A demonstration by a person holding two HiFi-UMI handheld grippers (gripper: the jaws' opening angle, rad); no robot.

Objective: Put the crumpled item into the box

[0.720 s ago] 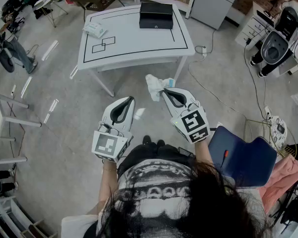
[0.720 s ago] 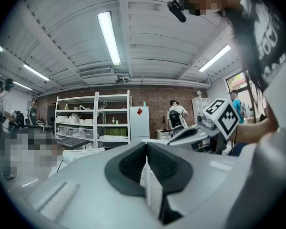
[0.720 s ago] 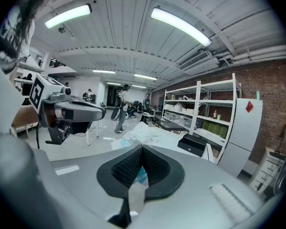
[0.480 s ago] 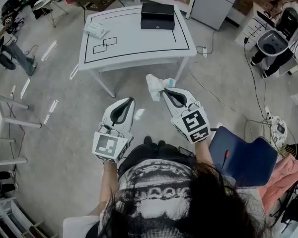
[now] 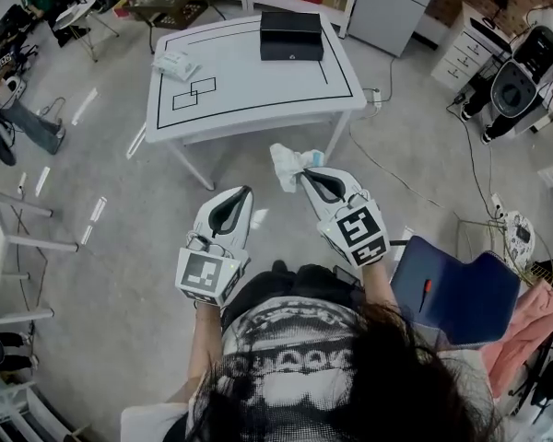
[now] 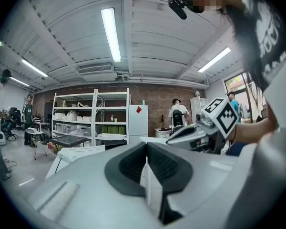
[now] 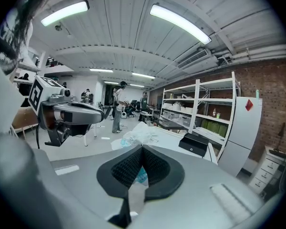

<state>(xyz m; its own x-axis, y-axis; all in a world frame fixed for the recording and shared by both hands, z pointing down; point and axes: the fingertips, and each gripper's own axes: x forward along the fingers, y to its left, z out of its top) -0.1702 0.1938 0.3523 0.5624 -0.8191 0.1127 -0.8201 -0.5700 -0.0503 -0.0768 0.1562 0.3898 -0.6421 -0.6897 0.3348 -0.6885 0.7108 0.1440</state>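
Note:
A crumpled white item (image 5: pixel 286 162) with a bit of blue print sticks out of my right gripper (image 5: pixel 303 179), which is shut on it. In the right gripper view the crumpled item (image 7: pixel 139 136) bulges above the closed jaws. My left gripper (image 5: pixel 245 192) is shut with nothing in it, held beside the right one over the floor. The black box (image 5: pixel 291 35) stands at the far edge of the white table (image 5: pixel 258 86), well ahead of both grippers. In the right gripper view the box (image 7: pixel 193 144) lies ahead and to the right, its lid down.
A white packet (image 5: pixel 175 61) lies on the table's left side near two drawn rectangles. A blue chair (image 5: pixel 456 295) stands at my right. Cables run over the floor right of the table. Shelves and a white cabinet (image 7: pixel 240 128) line the far wall.
Both grippers keep the same pose and the same hold. The view has shifted slightly, with the table a little nearer the frame's top.

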